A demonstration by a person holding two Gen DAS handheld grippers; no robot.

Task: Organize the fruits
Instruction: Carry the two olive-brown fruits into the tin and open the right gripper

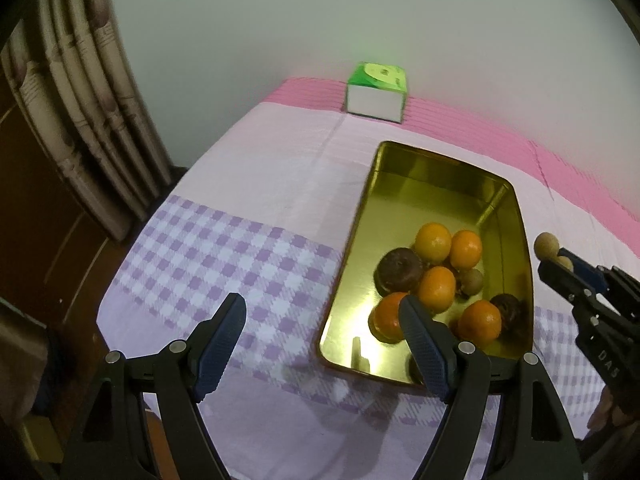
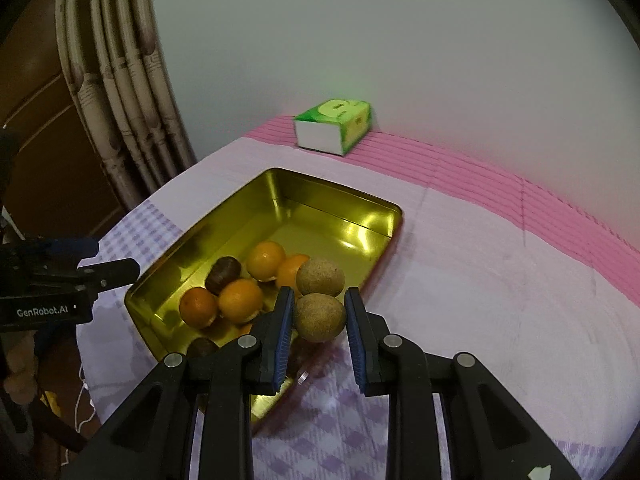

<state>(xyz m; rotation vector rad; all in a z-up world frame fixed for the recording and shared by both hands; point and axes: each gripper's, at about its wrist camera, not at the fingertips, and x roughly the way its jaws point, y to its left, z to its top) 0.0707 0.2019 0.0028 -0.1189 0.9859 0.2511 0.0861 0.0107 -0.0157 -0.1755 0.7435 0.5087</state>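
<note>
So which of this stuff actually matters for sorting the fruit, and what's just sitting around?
Part of the job:
gold tin
oranges
dark fruits
two brown round fruits, held in the right gripper
left gripper, open

Just lying about:
green tissue box
curtain
checked cloth

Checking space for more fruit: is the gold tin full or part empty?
Part empty: fruit fills only the gold tin's near end; the far end shows bare metal.

hidden: orange (image 1: pixel 386 316) partly behind left gripper (image 1: pixel 322 312) finger | cut off: curtain (image 2: pixel 120 80) at top edge | blurred: green box (image 1: pixel 378 92)
</note>
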